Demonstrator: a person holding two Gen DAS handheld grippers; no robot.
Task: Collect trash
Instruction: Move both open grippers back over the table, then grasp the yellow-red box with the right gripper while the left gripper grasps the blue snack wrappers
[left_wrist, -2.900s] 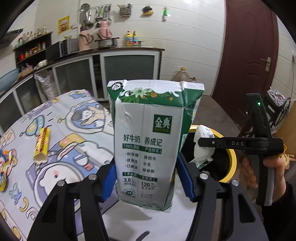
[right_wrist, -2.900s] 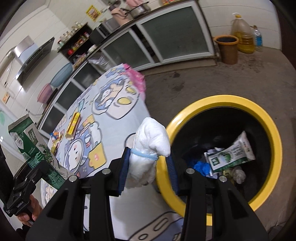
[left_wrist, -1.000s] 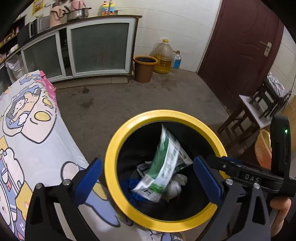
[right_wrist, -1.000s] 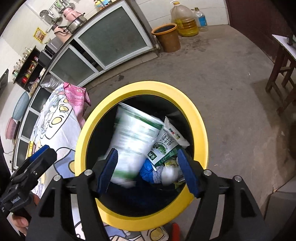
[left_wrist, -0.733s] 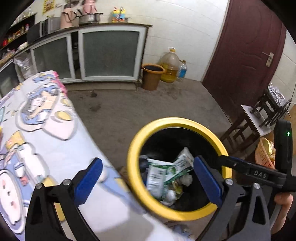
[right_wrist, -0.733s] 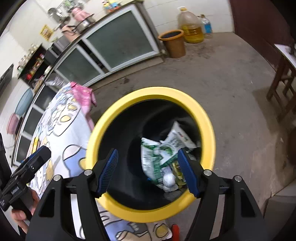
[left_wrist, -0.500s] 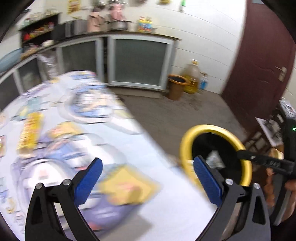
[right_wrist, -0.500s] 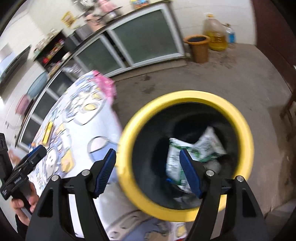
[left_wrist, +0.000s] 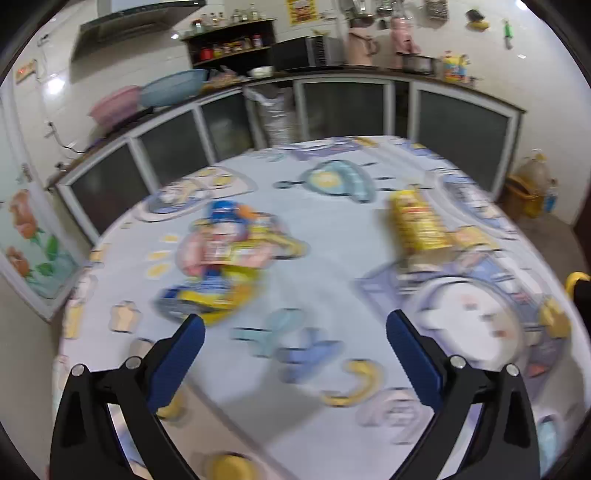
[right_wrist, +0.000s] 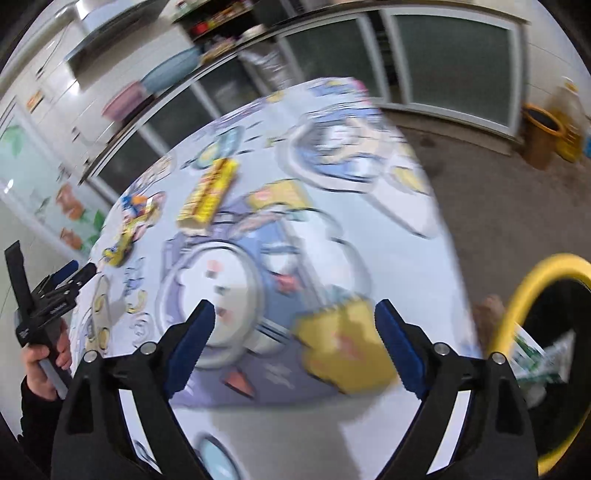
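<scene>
Swinging back from the bin (right_wrist: 517, 295), you now have both claws over the surface (left_wrist: 332, 288): a second ago they looked down into the bin at the dropped carton and wad, and now they face the cartoon cloth again, so that load is delivered and the next pickup is due. Your left claw (left_wrist: 294, 341) stands wide apart with nothing between its pads. Your right claw (right_wrist: 293, 334) has just been opening further and is also spread and empty. The remaining trash lies toward the far-left edge of the surface: a colourful wrapper pile (left_wrist: 225, 258) ahead of your left claw, and a yellow box (left_wrist: 417, 218) nearer the middle, well apart from it. The bin sits off the right edge, with a green-and-white carton (right_wrist: 535, 354) showing inside. Motion blur hides any print on the wrappers and box; no brand or writing on them can be read now.
</scene>
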